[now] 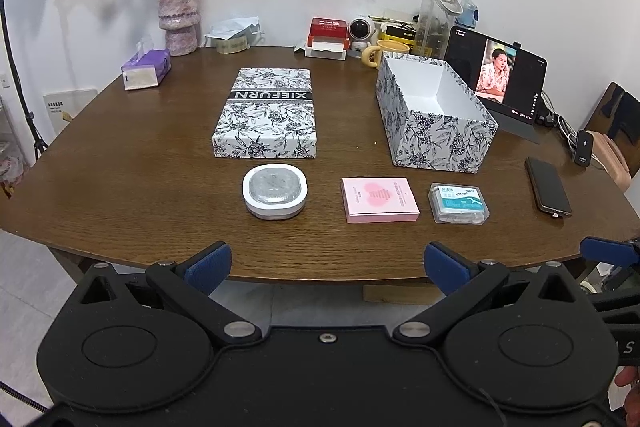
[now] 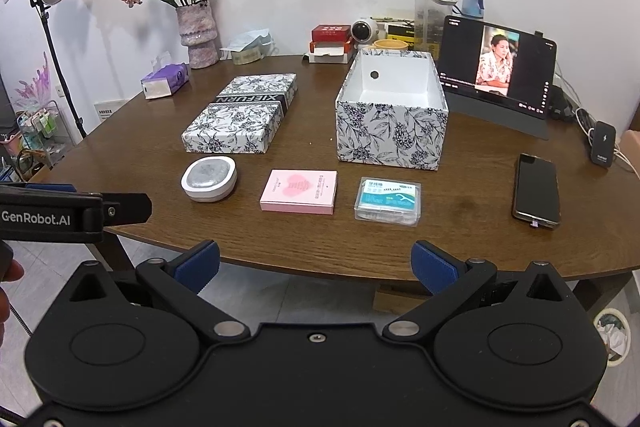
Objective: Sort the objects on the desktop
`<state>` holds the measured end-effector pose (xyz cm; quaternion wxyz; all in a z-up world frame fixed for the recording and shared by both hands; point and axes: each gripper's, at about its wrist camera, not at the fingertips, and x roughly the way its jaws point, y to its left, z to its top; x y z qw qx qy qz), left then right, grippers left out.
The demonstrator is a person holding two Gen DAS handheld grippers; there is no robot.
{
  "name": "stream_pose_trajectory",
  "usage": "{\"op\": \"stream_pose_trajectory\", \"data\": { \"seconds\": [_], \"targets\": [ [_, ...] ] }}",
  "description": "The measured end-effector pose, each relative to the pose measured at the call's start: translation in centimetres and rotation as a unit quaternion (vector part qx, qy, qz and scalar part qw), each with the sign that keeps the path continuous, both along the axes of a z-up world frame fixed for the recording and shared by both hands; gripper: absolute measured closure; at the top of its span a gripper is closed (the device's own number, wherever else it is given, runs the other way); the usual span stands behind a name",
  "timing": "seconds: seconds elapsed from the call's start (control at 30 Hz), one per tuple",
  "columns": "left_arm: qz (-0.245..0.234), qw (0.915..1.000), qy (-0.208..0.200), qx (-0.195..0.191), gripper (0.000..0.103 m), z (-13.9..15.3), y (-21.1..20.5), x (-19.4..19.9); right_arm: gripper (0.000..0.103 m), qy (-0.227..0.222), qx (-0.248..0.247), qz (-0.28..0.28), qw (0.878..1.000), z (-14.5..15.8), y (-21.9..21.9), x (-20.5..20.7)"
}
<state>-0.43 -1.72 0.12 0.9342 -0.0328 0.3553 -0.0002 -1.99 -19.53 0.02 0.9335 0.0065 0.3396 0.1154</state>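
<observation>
Sorting not yet begun: both hand-held grippers, left [image 1: 327, 264] and right [image 2: 316, 262], are held released at lower frame, facing three items lined before the open box [image 2: 390, 115] for loading.

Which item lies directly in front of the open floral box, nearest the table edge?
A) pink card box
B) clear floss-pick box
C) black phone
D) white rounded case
B: the clear floss-pick box sits just before the open floral box, whose inside shows nothing in it; both grippers are open and away from the items.
</observation>
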Motion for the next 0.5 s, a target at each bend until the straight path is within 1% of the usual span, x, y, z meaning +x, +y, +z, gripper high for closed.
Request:
{"op": "stream_pose_trajectory", "data": {
  "seconds": [0.5],
  "targets": [
    [0.009, 0.9999, -0.007, -0.002, 0.000, 0.42, -0.19, -0.53, 0.000, -0.006, -0.001, 0.004, 1.000, 0.46, -0.24, 0.01]
  ]
}}
